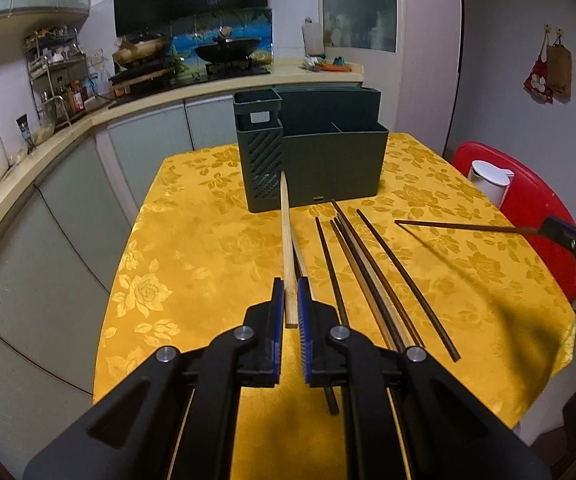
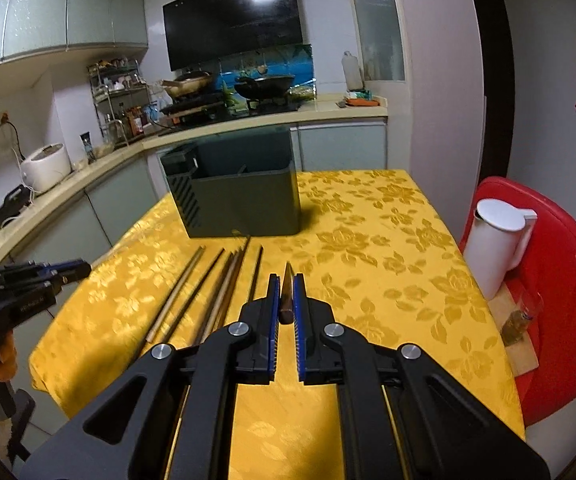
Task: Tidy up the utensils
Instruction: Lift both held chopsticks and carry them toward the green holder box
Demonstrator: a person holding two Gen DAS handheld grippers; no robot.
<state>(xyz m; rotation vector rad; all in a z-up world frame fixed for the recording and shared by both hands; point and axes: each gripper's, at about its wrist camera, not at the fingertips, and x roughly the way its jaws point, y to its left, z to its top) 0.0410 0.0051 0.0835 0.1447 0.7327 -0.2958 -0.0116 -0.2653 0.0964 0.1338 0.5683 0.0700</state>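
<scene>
My left gripper (image 1: pixel 290 285) is shut on a pale bamboo chopstick (image 1: pixel 286 240), held above the yellow tablecloth and pointing toward the dark green utensil holder (image 1: pixel 312 152). My right gripper (image 2: pixel 286 283) is shut on a dark brown chopstick (image 2: pixel 287 296); in the left wrist view that chopstick (image 1: pixel 456 226) sticks out leftward from the right gripper (image 1: pixel 548 229). Several dark and pale chopsticks (image 1: pixel 368 272) lie side by side on the cloth in front of the holder; they also show in the right wrist view (image 2: pixel 216 284). The holder (image 2: pixel 240 196) stands at the table's far middle.
The table (image 1: pixel 192 248) has a yellow floral cloth. A red chair (image 2: pixel 560 280) with a white jug (image 2: pixel 496 244) stands at the right. A kitchen counter with stove, woks and a rice cooker (image 2: pixel 46 168) runs along the left and back. My left gripper (image 2: pixel 48 276) shows at the left edge.
</scene>
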